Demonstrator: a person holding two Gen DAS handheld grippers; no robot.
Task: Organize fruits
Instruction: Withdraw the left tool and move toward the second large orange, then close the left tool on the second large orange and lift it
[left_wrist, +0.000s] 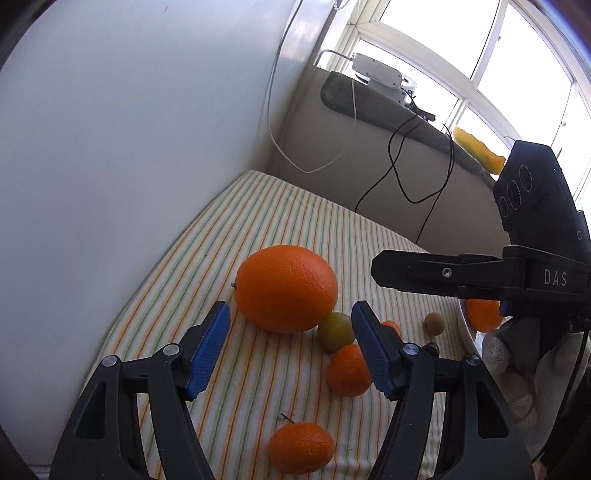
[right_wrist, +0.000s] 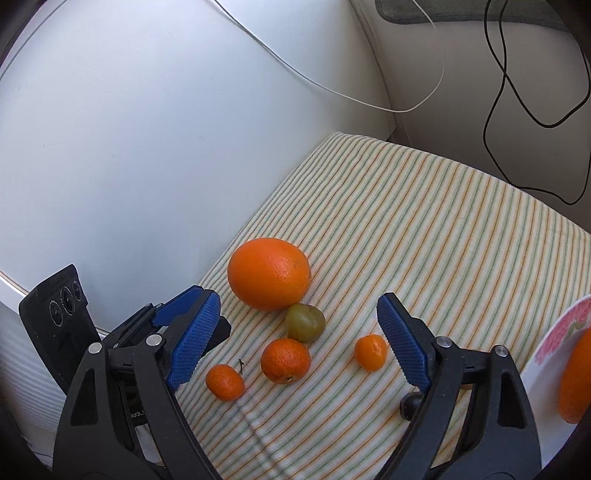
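Observation:
A large orange (left_wrist: 286, 288) (right_wrist: 269, 273) lies on the striped cloth (right_wrist: 424, 229), touching a green fruit (left_wrist: 336, 331) (right_wrist: 306, 322). A mandarin (left_wrist: 349, 369) (right_wrist: 285, 361) sits nearer, and a smaller stemmed one (left_wrist: 301, 446) (right_wrist: 225, 382) nearer still. Another small mandarin (right_wrist: 371, 352) lies by the right pad. My left gripper (left_wrist: 291, 308) hangs open over the cloth just short of the large orange, holding nothing. My right gripper (right_wrist: 298, 299) is open wide above the cluster, also holding nothing. One of its black fingers (left_wrist: 424, 275) reaches in from the right in the left wrist view.
A floral plate (right_wrist: 546, 343) at the right edge holds an orange (right_wrist: 576, 384) (left_wrist: 482, 314). A brown kiwi-like fruit (left_wrist: 434, 324) and a dark small fruit (right_wrist: 412, 404) lie near it. A white wall borders the cloth on the left. Cables hang behind.

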